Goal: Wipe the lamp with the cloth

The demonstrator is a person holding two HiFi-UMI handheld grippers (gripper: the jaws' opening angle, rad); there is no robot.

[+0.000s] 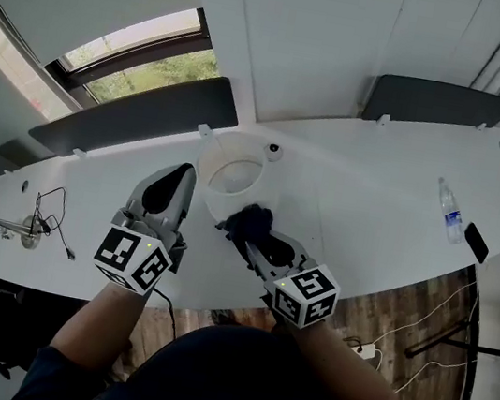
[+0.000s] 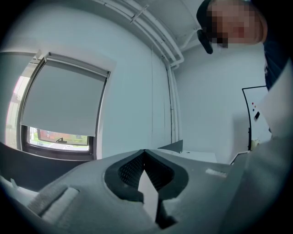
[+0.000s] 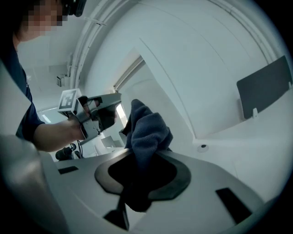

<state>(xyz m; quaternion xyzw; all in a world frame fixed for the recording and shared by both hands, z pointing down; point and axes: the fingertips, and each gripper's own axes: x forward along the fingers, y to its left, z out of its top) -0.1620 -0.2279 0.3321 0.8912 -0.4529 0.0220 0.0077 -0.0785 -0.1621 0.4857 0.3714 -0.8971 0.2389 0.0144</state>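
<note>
Right tongs [image 1: 252, 235] are clamped on a bunched dark blue cloth [image 1: 252, 218], which seems to touch the white lamp shade [image 1: 217, 156] at its 5 o'clock edge. Left tongs [image 1: 175, 193], jaws together and empty, sit just beside the shade at 9 o'clock. The wipe likely goes best with a firm pinch, light pressure around the rim, and the left side bracing against tipping.

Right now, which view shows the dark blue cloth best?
Right gripper view: the cloth fills the centre, clamped in the right gripper. Head view shows it small, by the white lamp; left gripper view, not at all.
</note>
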